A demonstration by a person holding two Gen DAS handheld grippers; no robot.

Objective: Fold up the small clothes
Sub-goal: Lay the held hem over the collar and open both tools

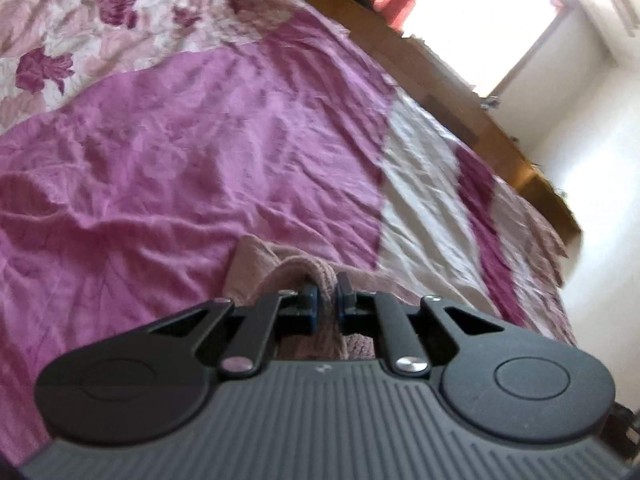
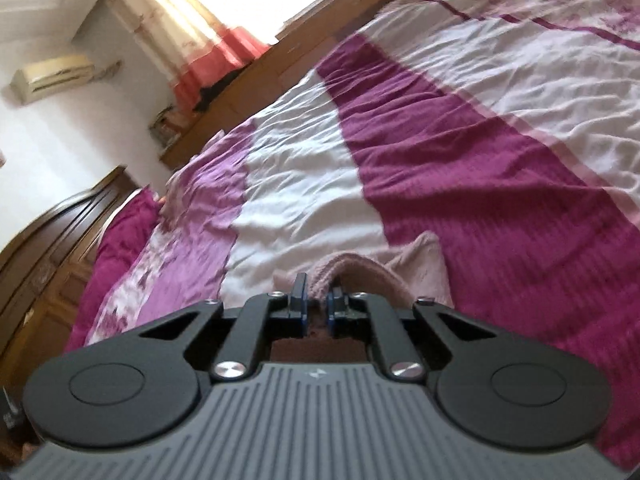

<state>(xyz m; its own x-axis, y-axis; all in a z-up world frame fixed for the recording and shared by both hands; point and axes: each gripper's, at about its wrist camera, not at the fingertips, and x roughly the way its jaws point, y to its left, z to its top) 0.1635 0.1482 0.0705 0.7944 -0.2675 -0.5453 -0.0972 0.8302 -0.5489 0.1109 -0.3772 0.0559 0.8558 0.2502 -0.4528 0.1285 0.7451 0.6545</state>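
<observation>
A small dusty-pink knitted garment (image 1: pixel 256 264) hangs bunched over a bed. My left gripper (image 1: pixel 327 292) is shut on a fold of it, the knit pinched between the blue-padded fingers. In the right wrist view the same pink garment (image 2: pixel 420 264) is pinched by my right gripper (image 2: pixel 317 294), also shut on a ribbed edge. Both grippers hold the cloth lifted above the bedspread. Most of the garment is hidden below the gripper bodies.
The bed has a crumpled bedspread (image 1: pixel 200 140) in purple, magenta and white patches (image 2: pixel 480 180). A wooden bed frame (image 1: pixel 460 112) runs along the far side. A bright window with red curtain (image 2: pixel 216 52), an air conditioner (image 2: pixel 52 74) and a dark wooden headboard (image 2: pixel 52 248) stand beyond.
</observation>
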